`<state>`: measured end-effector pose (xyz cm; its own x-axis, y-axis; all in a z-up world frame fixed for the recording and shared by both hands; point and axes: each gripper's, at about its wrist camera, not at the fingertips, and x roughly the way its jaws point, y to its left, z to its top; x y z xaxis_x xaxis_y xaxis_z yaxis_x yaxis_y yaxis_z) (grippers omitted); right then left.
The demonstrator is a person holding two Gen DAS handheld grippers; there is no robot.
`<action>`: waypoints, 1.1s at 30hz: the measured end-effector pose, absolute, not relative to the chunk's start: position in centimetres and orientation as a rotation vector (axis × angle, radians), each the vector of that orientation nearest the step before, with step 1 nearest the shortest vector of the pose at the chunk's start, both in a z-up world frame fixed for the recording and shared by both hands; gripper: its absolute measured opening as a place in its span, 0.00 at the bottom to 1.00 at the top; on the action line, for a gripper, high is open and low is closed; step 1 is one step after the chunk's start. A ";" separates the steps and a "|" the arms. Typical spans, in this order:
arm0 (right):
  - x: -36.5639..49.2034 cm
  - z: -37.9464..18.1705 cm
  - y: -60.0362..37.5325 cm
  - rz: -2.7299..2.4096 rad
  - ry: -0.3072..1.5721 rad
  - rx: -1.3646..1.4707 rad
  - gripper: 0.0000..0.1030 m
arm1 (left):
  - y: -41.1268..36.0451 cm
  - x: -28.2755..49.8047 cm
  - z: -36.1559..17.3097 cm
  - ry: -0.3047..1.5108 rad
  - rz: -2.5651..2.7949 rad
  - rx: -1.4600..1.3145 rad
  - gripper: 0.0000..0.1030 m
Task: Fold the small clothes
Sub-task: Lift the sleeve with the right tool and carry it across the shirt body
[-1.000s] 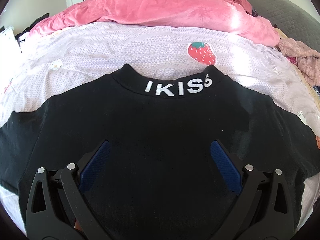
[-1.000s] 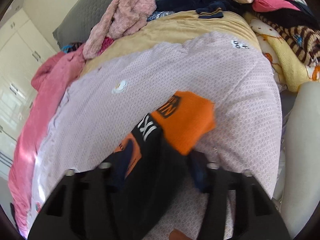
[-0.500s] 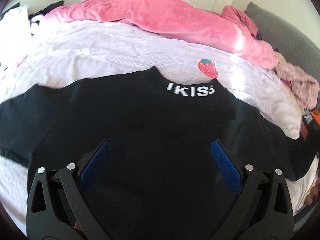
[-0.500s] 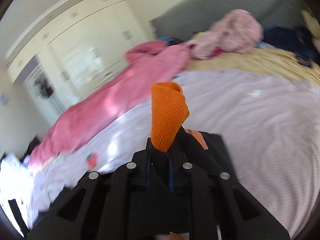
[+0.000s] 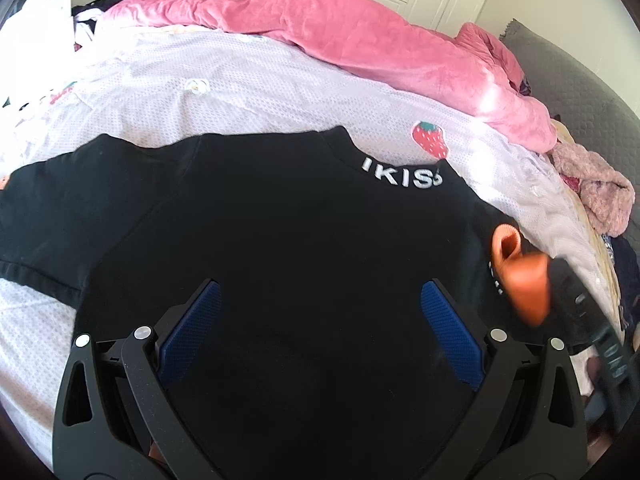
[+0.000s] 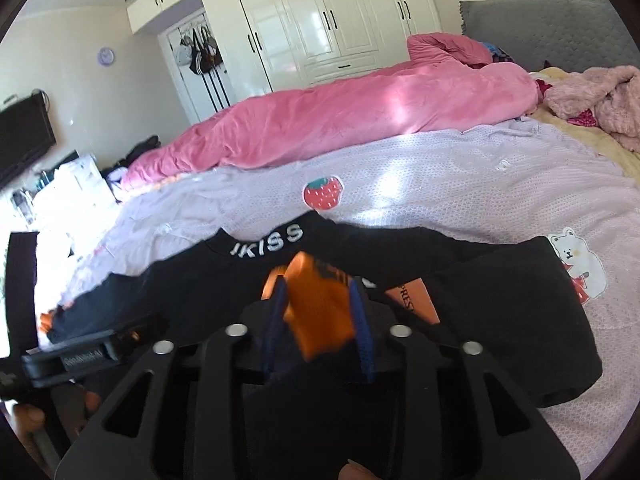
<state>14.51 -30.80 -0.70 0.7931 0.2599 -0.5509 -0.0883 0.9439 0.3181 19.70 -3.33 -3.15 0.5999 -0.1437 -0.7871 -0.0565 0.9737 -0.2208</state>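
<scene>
A black shirt [image 5: 300,220] lies spread back-up on the bed, its collar lettered IKISS [image 5: 400,176] pointing away from me. My left gripper [image 5: 320,286] hangs open over the shirt's body, nothing between its blue pads. The shirt's left sleeve [image 5: 60,208] lies stretched out flat. Its other sleeve ends in an orange cuff [image 6: 316,312], brought over the shirt's back [image 6: 500,320]. That cuff sits between the fingers of my right gripper [image 6: 318,286], whose jaws are opening. From the left wrist view the cuff [image 5: 520,280] shows at the right, blurred, before the right gripper [image 5: 576,304].
A lilac sheet [image 5: 240,92] with a strawberry patch [image 5: 430,140] covers the bed. A pink quilt [image 5: 340,40] runs along its far side. A fluffy pink garment [image 5: 600,196] and a grey headboard [image 5: 580,92] lie right. White wardrobes [image 6: 320,20] stand behind.
My right gripper swung the orange-cuffed sleeve from the bed's right side in over the shirt, and its jaws have parted from a tight pinch. The left gripper drifted sideways, still open.
</scene>
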 end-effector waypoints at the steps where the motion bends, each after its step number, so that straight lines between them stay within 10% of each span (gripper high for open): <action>1: 14.3 -0.6 -31.2 0.187 0.618 0.307 0.46 | -3.5 19.7 -3.2 0.932 -0.055 -0.230 0.91; 14: 14.5 -0.5 -37.8 -0.095 0.611 0.328 0.48 | -11.0 20.4 -5.2 1.025 -0.231 -0.247 0.88; 20: 14.3 -0.4 -39.7 -0.193 0.583 0.303 0.48 | -13.0 21.5 -6.3 1.065 -0.303 -0.340 0.58; 25: 14.2 -0.6 -41.3 -0.239 0.581 0.324 0.48 | -14.6 21.8 -6.6 1.066 -0.347 -0.332 0.12; 33: 14.1 -1.1 -43.8 -0.306 0.592 0.380 0.48 | -13.8 21.3 -3.7 0.960 -0.382 -0.290 0.08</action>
<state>14.09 -43.80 -1.09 0.7884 -0.1703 -0.5911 0.3843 0.8867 0.2571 21.25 -13.82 -3.75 0.5155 -0.4392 -0.7358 0.1866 0.8956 -0.4039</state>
